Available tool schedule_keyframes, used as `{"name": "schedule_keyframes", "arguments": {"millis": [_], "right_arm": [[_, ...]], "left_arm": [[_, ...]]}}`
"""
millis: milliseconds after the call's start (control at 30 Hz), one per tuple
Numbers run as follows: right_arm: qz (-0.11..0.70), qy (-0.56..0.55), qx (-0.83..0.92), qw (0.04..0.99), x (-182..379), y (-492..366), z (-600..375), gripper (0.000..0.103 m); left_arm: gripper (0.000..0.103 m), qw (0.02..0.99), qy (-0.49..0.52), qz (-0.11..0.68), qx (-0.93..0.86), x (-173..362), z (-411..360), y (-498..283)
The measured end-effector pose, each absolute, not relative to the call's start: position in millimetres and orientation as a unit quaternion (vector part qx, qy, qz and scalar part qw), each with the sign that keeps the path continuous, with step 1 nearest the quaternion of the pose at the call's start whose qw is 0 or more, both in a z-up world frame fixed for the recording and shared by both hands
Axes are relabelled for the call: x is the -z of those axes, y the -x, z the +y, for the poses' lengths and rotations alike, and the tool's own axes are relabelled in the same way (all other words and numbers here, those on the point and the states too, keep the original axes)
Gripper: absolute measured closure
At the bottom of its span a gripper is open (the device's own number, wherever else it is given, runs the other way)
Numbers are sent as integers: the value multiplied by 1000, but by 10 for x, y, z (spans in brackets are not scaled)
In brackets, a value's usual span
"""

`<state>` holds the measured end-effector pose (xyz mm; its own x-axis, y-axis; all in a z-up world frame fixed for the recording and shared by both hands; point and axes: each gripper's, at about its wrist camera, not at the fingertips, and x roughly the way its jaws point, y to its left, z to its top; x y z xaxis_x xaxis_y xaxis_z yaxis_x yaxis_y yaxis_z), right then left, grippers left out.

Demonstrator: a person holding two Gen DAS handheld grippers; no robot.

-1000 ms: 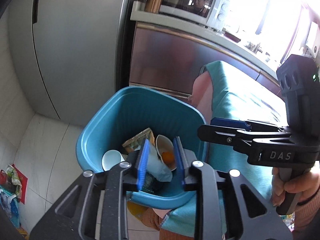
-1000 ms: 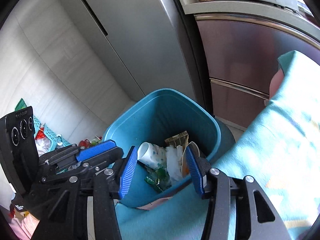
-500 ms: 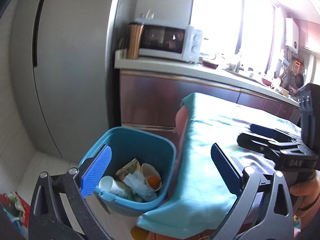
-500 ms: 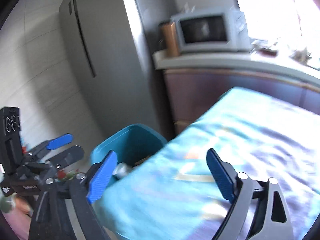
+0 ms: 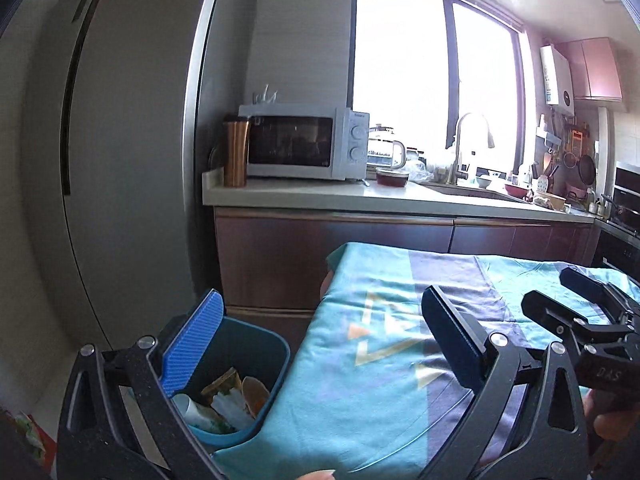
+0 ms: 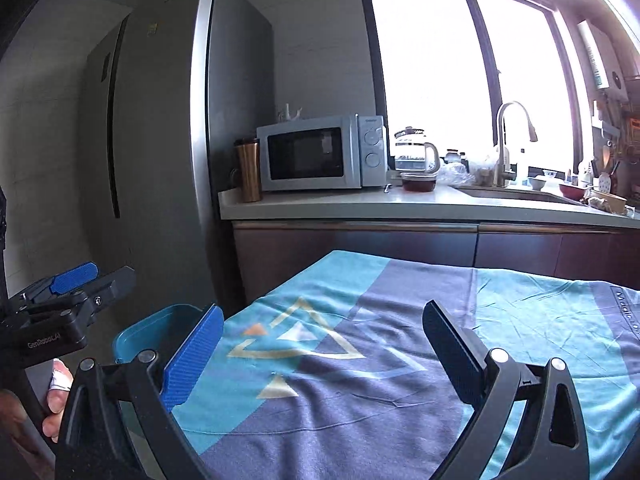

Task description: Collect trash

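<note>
A blue trash bin (image 5: 262, 354) stands on the floor at the table's left end. It holds a paper cup (image 5: 185, 404), crumpled wrappers (image 5: 224, 390) and other trash. Its rim also shows in the right wrist view (image 6: 160, 320). My left gripper (image 5: 320, 344) is open and empty, raised above the bin and the table edge. My right gripper (image 6: 322, 350) is open and empty above the tablecloth. In the left wrist view the right gripper (image 5: 576, 300) shows at the right. In the right wrist view the left gripper (image 6: 76, 284) shows at the left.
A teal and purple cloth (image 6: 400, 360) covers the table. Behind it runs a kitchen counter (image 5: 360, 200) with a microwave (image 5: 296, 148), a copper tumbler (image 5: 236, 152), a kettle and a sink tap. A tall grey fridge (image 5: 120, 160) stands at the left.
My left gripper, shut on trash over the bin a second ago, has opened and let it fall in. Both grippers have opened wide and lifted up and away from the bin toward the table.
</note>
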<state>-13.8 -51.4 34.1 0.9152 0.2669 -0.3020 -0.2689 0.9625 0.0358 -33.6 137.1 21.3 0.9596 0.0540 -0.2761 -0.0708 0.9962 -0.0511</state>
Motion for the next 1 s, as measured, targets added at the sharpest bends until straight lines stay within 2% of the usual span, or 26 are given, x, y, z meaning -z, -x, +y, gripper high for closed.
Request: {"name": "schedule_keyframes", "arguments": {"millis": [367,1000], "right_arm": [[118,-2,-82,990,-425,387,-845,7],[104,-1,-55,993,-444,513,-994,7]], "left_arm": [[5,994,8,109,-15,-308,925,486],[5,994,12,105,-2,-303,796,498]]}}
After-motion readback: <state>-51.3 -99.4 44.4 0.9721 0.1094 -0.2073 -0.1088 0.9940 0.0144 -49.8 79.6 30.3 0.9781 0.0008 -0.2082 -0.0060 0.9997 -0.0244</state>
